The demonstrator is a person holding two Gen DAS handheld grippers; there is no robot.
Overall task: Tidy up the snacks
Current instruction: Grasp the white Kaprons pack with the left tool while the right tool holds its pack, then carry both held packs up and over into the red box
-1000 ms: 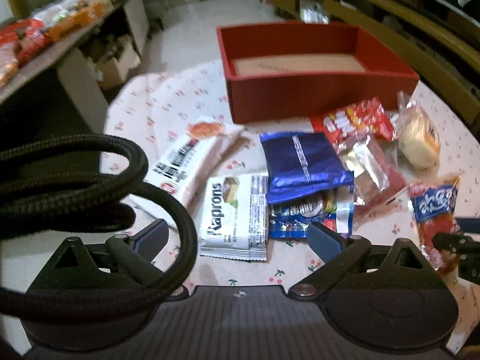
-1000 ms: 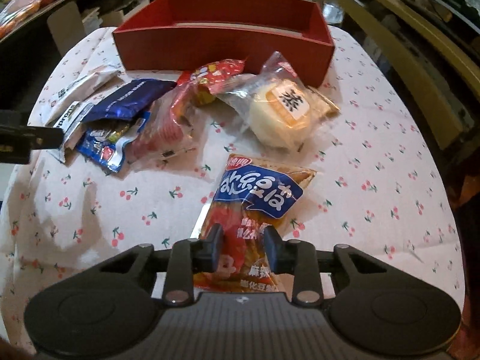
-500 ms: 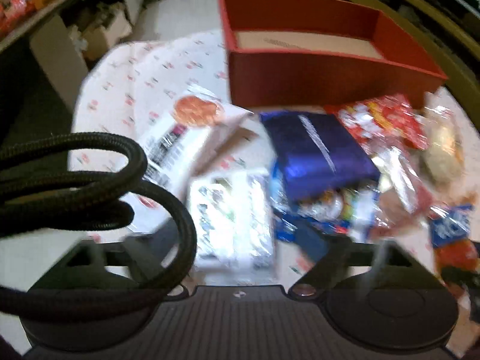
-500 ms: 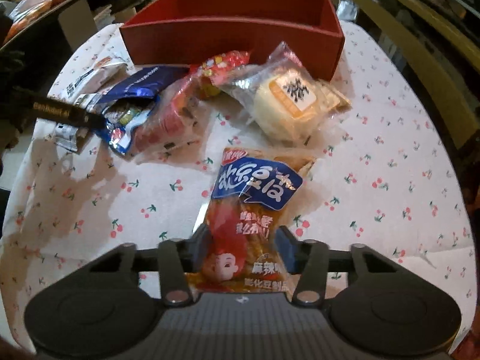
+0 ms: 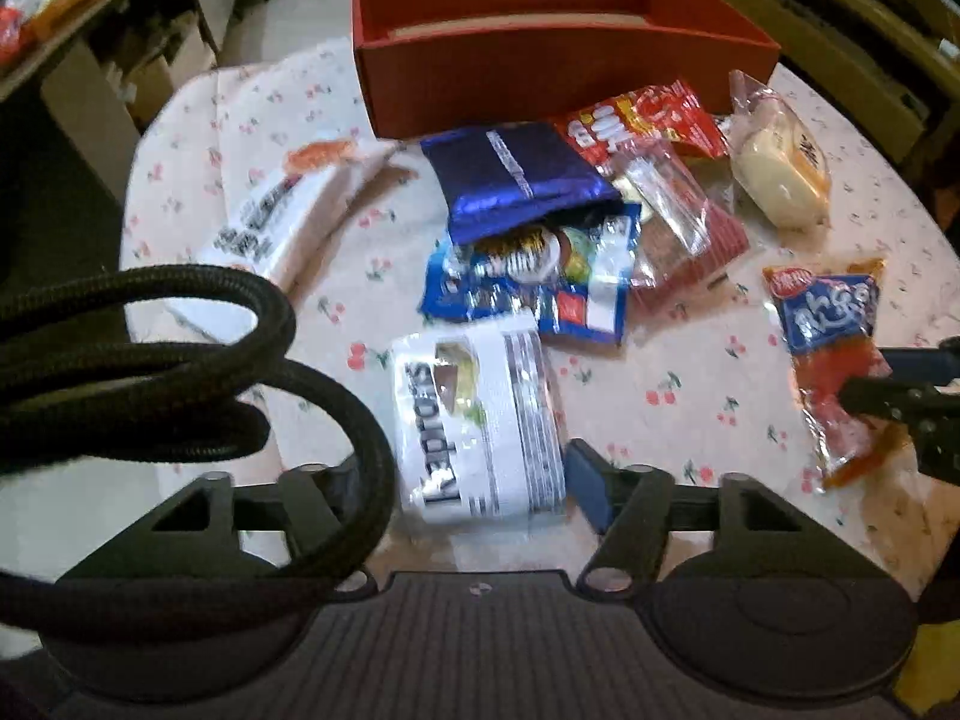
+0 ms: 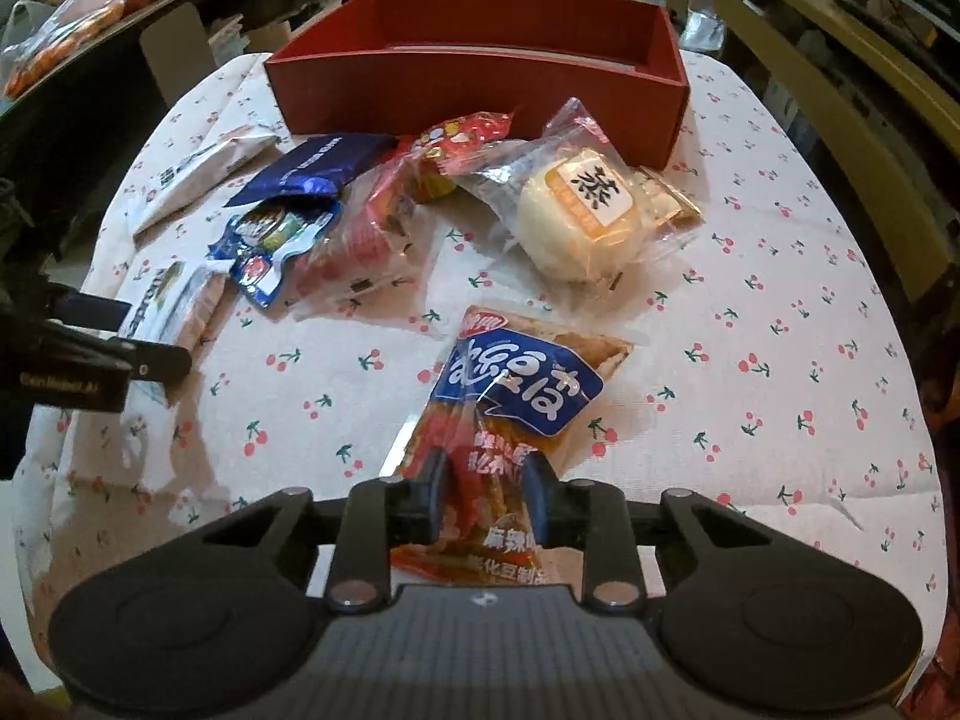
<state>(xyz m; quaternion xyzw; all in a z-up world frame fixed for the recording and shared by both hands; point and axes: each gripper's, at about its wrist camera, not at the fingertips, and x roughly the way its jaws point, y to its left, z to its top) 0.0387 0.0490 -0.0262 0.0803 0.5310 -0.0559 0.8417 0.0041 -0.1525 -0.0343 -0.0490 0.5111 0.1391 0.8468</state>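
Left wrist view: the left gripper (image 5: 480, 480) straddles the white Naprons pack (image 5: 480, 426) at 6 o'clock, jaws just reopening — its left finger hidden by a black cable (image 5: 180, 360).

Right wrist view: the right gripper (image 6: 483, 501) is clamped on the orange-and-blue snack bag (image 6: 510, 408) — red box (image 6: 480, 90) at 12 o'clock.

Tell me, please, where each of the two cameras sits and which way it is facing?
Left wrist: on the left gripper, angled down at the white Kaprons packet between its fingers; a black cable crosses the view.
Right wrist: on the right gripper, angled down at the orange-and-blue snack bag it pinches.
Shared: red box, snack pile, each other's gripper.
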